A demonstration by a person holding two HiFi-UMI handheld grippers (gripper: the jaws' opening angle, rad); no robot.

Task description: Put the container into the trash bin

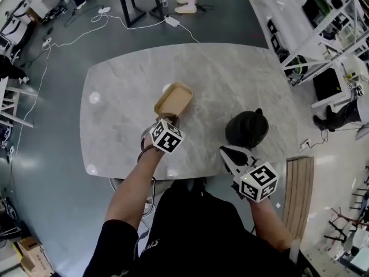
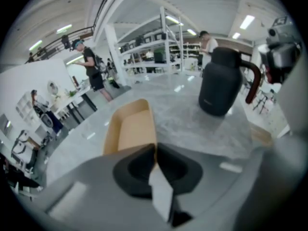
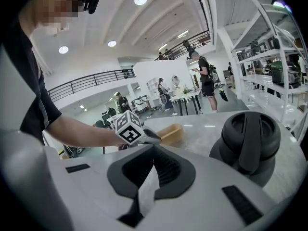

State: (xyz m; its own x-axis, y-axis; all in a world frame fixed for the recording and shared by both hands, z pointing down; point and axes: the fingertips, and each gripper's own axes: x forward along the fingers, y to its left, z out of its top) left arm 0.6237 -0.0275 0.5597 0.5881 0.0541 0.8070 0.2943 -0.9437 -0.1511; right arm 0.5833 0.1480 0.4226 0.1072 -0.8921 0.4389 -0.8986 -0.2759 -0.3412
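Head view first: the tan container (image 1: 173, 99) sits on the marble counter (image 1: 230, 74), near its middle. The left tool (image 1: 168, 119) reaches down onto the container's near end. Off to the right stands the dark trash bin (image 1: 247, 128), with its lid down. The right tool (image 1: 226, 150) hangs just short of the bin, touching nothing. Over to the left gripper view, and here is the grip: the jaws have come together on the near edge of the container (image 2: 130, 129), with the thin wall running into the seam between the pads. The very contact spot is blurred, so we call it a pinch on the rim, not a certainty. The trash bin (image 2: 220, 85) shows beyond, well apart from the container. Now the right gripper view: the right tool (image 3: 153, 153) has its jaws closed with nothing between them. The trash bin (image 3: 250, 138) looms close on the right, its flap lid shut, and the container (image 3: 171, 133) is still flat on the counter. So we judge this to be the grasp step, with the lift not yet made. Next, the left tool has to raise the container and carry it across to the bin. The right tool looks well placed to push that flap open, since a thin rim held at one end could swing or slip on the way.
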